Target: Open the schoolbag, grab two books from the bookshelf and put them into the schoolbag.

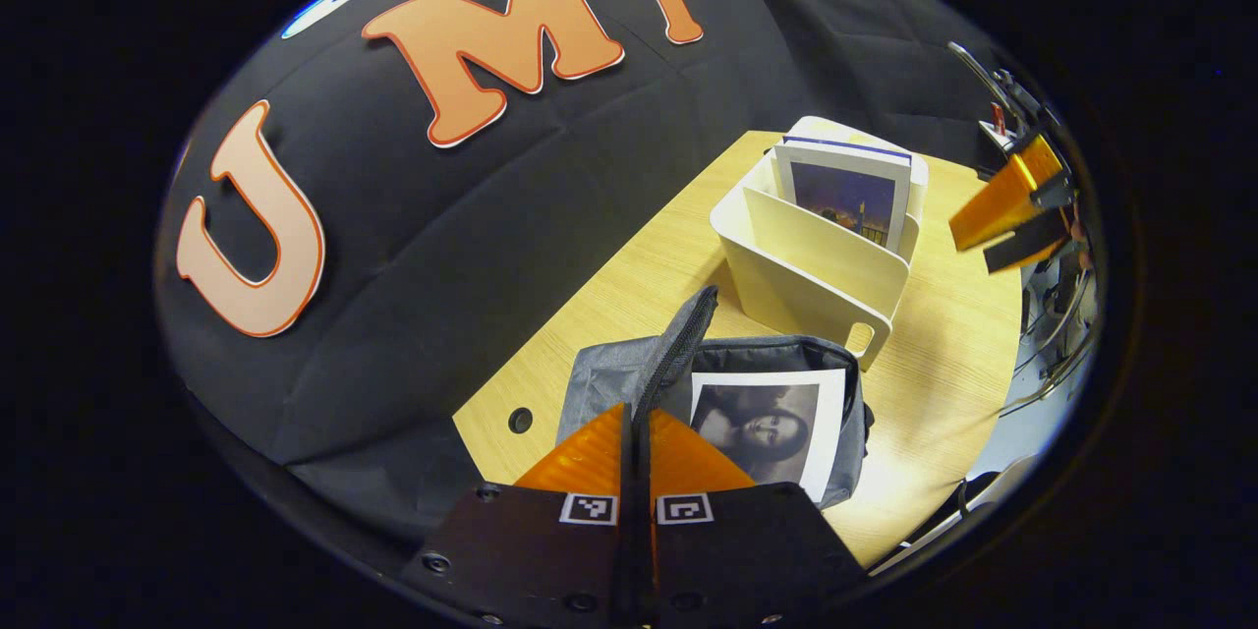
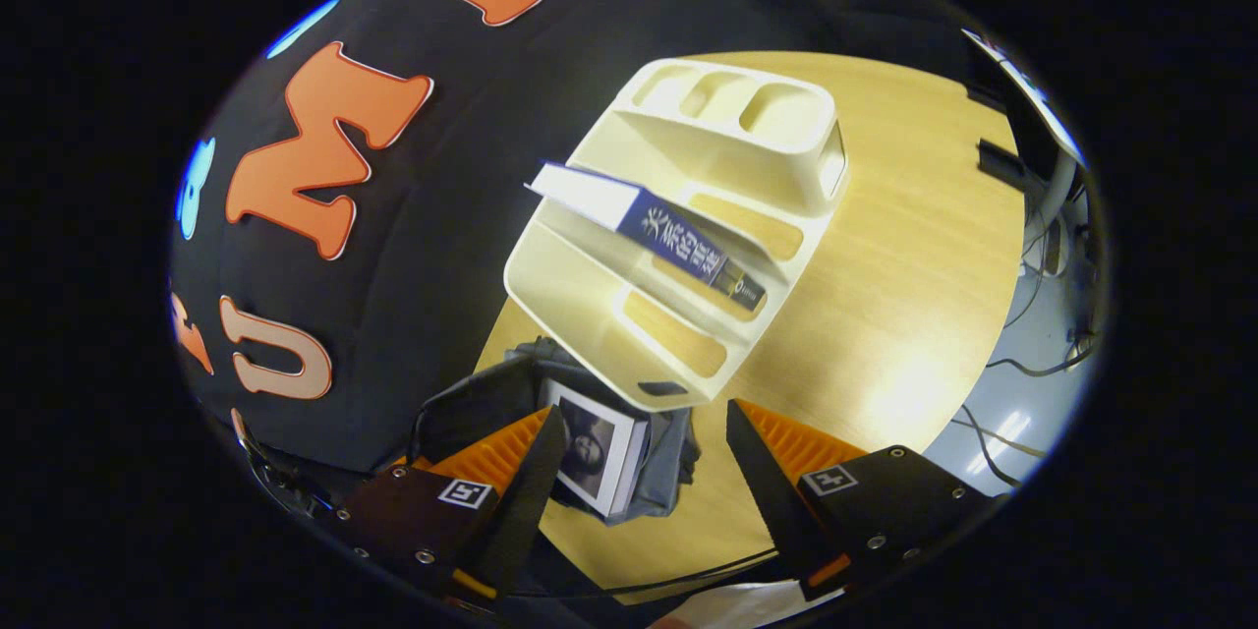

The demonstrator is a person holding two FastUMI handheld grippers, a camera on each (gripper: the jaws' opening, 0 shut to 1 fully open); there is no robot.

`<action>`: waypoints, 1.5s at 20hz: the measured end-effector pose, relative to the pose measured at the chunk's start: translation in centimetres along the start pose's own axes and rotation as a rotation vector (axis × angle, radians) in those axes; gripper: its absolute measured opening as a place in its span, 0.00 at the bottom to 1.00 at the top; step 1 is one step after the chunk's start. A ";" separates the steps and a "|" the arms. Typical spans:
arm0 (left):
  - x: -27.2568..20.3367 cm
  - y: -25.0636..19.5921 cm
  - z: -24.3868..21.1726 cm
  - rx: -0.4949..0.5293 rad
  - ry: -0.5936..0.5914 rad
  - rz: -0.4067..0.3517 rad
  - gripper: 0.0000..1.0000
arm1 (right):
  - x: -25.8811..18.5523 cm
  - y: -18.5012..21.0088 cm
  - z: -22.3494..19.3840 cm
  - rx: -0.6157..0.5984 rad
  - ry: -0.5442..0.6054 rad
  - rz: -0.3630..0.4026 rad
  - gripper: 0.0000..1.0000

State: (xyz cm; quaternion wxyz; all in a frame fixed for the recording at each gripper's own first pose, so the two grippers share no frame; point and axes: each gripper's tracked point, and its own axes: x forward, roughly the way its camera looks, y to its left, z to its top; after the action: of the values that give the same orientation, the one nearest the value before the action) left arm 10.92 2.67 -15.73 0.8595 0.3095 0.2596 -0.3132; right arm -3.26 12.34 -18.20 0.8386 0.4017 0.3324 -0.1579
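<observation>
Looking along the left gripper (image 1: 637, 432) in the left gripper view, its 2 fingers are pressed together on the raised flap (image 1: 680, 339) of the grey schoolbag (image 1: 845, 383), holding the flap up off the bag. The schoolbag lies on the wooden table (image 1: 943, 364) just in front of the gripper, its mouth open. 1 book (image 1: 776, 428) with a portrait cover and white border already sits inside it, face up. Just beyond the bag stands the cream bookshelf (image 1: 816, 260), a divided rack, with 1 book (image 1: 845, 192) upright in a rear slot, its cover dark with a white border. The right gripper (image 1: 1002, 236) hangs at the far right edge, above the table and beside the bookshelf.

In the right gripper view, the right gripper (image 2: 639, 452) has its fingers spread wide with nothing between them. It looks down on the bookshelf (image 2: 776, 187) from above; the blue-spined book (image 2: 658, 231) stands in one of the middle slots, spine upward, while the neighbouring slots show the table (image 2: 914, 265) through their openings. Below the bookshelf, near the gripper's left finger, the schoolbag (image 2: 472, 403) lies open with the portrait book (image 2: 595, 452) inside. Cables (image 2: 1022, 354) trail on the floor past the table's right edge.
</observation>
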 end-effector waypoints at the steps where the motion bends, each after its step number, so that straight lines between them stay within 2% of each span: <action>1: -0.1 -0.2 -0.3 -0.014 0.003 0.002 0.01 | -0.5 -0.2 1.4 -0.035 -0.031 -0.020 0.98; 4: -0.3 -1.7 -0.9 -0.085 0.011 -0.018 0.01 | -1.5 0.3 6.1 -0.150 -0.127 -0.070 0.98; 7: -0.3 -2.3 -1.5 -0.105 0.028 -0.007 0.00 | -1.9 1.7 10.0 -0.274 -0.170 -0.105 0.98; 11: -0.1 -2.1 -1.3 -0.153 0.044 0.016 0.00 | -0.7 4.9 13.4 -0.386 -0.156 -0.091 0.98; 14: 0.1 -2.1 -1.4 -0.177 0.057 0.037 0.01 | 1.7 5.9 14.9 -0.515 -0.110 -0.132 0.98; 17: 0.3 -2.2 -1.5 -0.206 0.073 0.054 0.01 | 4.6 6.4 14.5 -0.612 -0.029 -0.159 0.98; 21: 0.7 -2.3 -2.1 -0.244 0.097 0.069 0.01 | 8.2 5.8 13.2 -0.656 0.098 -0.190 0.98; 26: 0.9 -1.8 -2.2 -0.249 0.125 0.104 0.01 | 11.1 4.5 12.2 -0.723 0.171 -0.238 0.96; 27: 1.0 -1.7 -2.1 -0.245 0.129 0.109 0.00 | 11.6 4.1 12.2 -0.736 0.175 -0.251 0.88; 30: 1.2 -1.7 -1.9 -0.240 0.138 0.119 0.01 | 12.5 3.0 12.0 -0.746 0.202 -0.273 0.74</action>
State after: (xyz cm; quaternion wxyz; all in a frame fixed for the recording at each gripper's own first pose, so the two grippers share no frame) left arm 10.07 2.53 -18.45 0.8875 0.2400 0.3348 -0.2066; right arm 12.59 4.96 -19.56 0.8612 0.0356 0.4979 -0.0958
